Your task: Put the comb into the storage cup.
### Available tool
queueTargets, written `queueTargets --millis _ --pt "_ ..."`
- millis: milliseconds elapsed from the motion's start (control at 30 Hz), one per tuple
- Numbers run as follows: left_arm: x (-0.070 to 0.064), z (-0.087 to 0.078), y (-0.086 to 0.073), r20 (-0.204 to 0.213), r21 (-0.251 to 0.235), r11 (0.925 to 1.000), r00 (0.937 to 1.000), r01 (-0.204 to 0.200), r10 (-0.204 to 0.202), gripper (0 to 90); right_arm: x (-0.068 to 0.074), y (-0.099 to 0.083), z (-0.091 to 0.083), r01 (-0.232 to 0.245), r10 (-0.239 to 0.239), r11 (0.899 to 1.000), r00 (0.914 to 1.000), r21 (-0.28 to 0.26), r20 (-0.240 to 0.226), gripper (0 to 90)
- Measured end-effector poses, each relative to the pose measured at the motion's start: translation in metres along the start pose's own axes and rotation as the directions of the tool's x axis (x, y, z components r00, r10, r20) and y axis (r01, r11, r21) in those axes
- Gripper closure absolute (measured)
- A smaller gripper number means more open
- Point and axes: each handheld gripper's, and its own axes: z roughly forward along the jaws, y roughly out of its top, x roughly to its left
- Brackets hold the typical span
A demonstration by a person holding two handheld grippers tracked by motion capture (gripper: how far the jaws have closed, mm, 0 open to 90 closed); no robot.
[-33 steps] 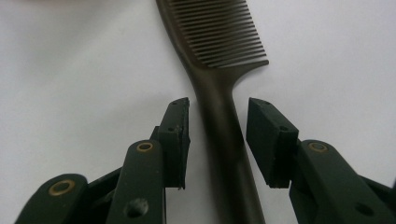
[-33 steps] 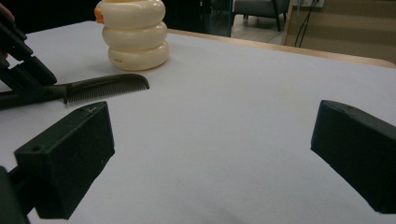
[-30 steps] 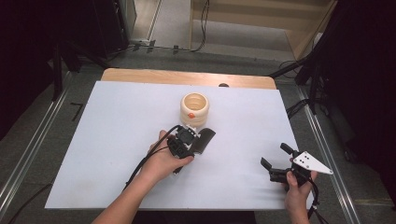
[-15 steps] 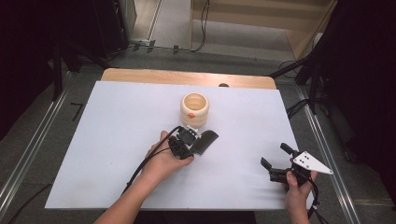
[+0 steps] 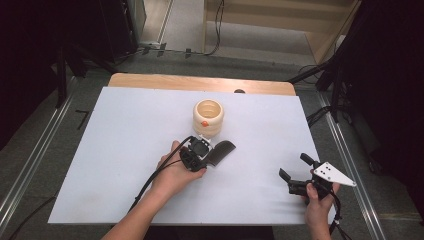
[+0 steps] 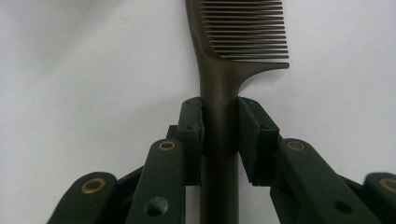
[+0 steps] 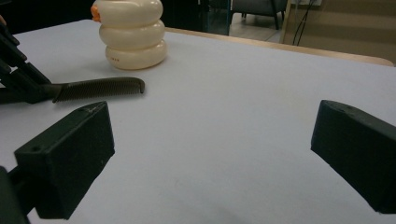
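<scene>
Centrally, the left gripper (image 5: 209,152) pinched the handle of a dark comb (image 6: 223,70), both pads pressed against its sides; the comb's toothed end (image 5: 222,150) lay on the white table (image 5: 125,125) just in front of a cream ringed container (image 5: 208,118) bearing an orange spot. Well apart, near the table's right front corner, the right gripper (image 5: 295,175) rested with its jaws spread wide and nothing between them, facing the comb (image 7: 100,88) and container (image 7: 131,32).
</scene>
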Motion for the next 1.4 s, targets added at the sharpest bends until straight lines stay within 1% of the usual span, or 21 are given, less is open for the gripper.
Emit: queueTargets --millis 67,133,267,300,367,400,433,533,633,700,833,867,933,967,1033,1100,1167,1200,1267,1300,1400 --pt "0.001 -0.001 -0.001 0.013 -0.007 1.0000 0.9999 -0.005 0.005 72.0 0.000 0.000 0.000 -0.006 0.006 1.000 1.0000 -0.002 0.000 0.0" --pt "0.000 -0.002 -0.003 0.019 -0.024 0.9997 0.9998 -0.005 0.005 72.0 -0.001 0.000 -0.001 -0.013 0.013 1.000 0.9999 -0.005 0.005 0.0" --pt "-0.001 -0.006 -0.005 0.030 -0.070 0.9976 0.9996 -0.003 0.005 72.0 0.000 0.002 -0.002 -0.011 0.011 1.000 0.9998 0.001 0.014 0.0" --pt "-0.001 -0.009 -0.006 0.027 -0.077 0.9970 0.9995 -0.012 0.014 72.0 0.000 0.002 -0.002 -0.011 0.011 1.000 0.9998 0.001 0.014 0.0" --pt "-0.002 -0.013 -0.006 0.027 -0.110 0.9939 0.9996 -0.001 0.004 72.0 0.000 0.003 -0.003 -0.010 0.010 1.000 0.9998 0.004 0.018 0.0" --pt "-0.001 -0.015 -0.007 0.026 -0.120 0.9927 0.9996 -0.011 0.014 72.0 0.000 0.003 -0.003 -0.014 0.014 1.000 0.9998 0.003 0.017 0.0" --pt "-0.002 -0.017 -0.008 0.026 -0.139 0.9903 0.9996 0.000 0.003 72.0 0.000 0.004 -0.004 -0.015 0.015 1.000 0.9997 -0.002 0.018 0.0" --pt "-0.004 -0.021 -0.011 0.037 -0.179 0.9838 0.9993 0.000 0.007 72.0 0.001 0.007 -0.006 -0.020 0.021 1.000 0.9996 -0.012 0.020 0.0" --pt "-0.005 -0.024 -0.012 0.026 -0.202 0.9791 0.9993 -0.020 0.026 72.0 0.006 0.012 -0.007 -0.014 0.014 1.000 0.9998 -0.014 0.016 0.0" --pt "-0.005 -0.025 -0.013 0.023 -0.222 0.9748 0.9995 -0.019 0.024 72.0 0.009 0.015 -0.007 -0.001 0.001 1.000 0.9999 -0.014 0.014 0.0" --pt "-0.005 -0.028 -0.016 0.021 -0.272 0.9623 0.9996 -0.014 0.021 72.0 0.016 0.020 -0.004 -0.013 0.013 1.000 0.9999 0.000 0.003 0.0" --pt "-0.005 -0.029 -0.017 0.020 -0.288 0.9576 0.9997 -0.009 0.015 72.0 0.017 0.021 -0.003 -0.014 0.014 1.000 0.9999 0.002 -0.007 0.0" --pt "-0.006 -0.031 -0.018 0.023 -0.307 0.9518 0.9997 -0.004 0.011 72.0 0.020 0.024 -0.003 -0.018 0.018 1.000 0.9995 0.000 -0.027 0.0" --pt "-0.006 -0.031 -0.019 0.023 -0.321 0.9472 0.9997 0.002 0.006 72.0 0.021 0.026 -0.002 -0.015 0.015 1.000 0.9994 -0.002 -0.030 0.0" --pt "-0.006 -0.033 -0.020 0.027 -0.339 0.9409 0.9996 0.000 0.010 72.0 0.024 0.030 -0.003 -0.023 0.022 1.000 0.9990 -0.004 -0.039 0.0" --pt "-0.007 -0.035 -0.021 0.025 -0.361 0.9327 0.9997 0.000 0.010 72.0 0.028 0.034 -0.002 -0.036 0.036 0.999 0.9986 0.000 -0.040 0.0" --pt "-0.006 -0.038 -0.023 0.034 -0.382 0.9243 0.9994 0.006 0.008 72.0 0.030 0.038 -0.001 -0.055 0.055 0.999 0.9973 -0.001 -0.048 0.0" --pt "-0.007 -0.039 -0.024 0.032 -0.393 0.9196 0.9995 0.012 0.001 72.0 0.031 0.040 0.000 -0.060 0.060 0.998 0.9970 0.001 -0.048 0.0" --pt "-0.006 -0.041 -0.025 0.034 -0.411 0.9117 0.9994 0.015 -0.001 72.0 0.035 0.044 0.002 -0.063 0.064 0.998 0.9968 0.013 -0.047 0.0" --pt "-0.005 -0.042 -0.026 0.034 -0.423 0.9061 0.9994 0.021 -0.007 72.0 0.037 0.046 0.003 -0.063 0.063 0.998 0.9968 0.013 -0.049 0.0" --pt "-0.003 -0.045 -0.029 0.033 -0.446 0.8948 0.9994 0.027 -0.014 72.0 0.043 0.053 0.007 -0.065 0.066 0.998 0.9956 0.022 -0.066 0.0"
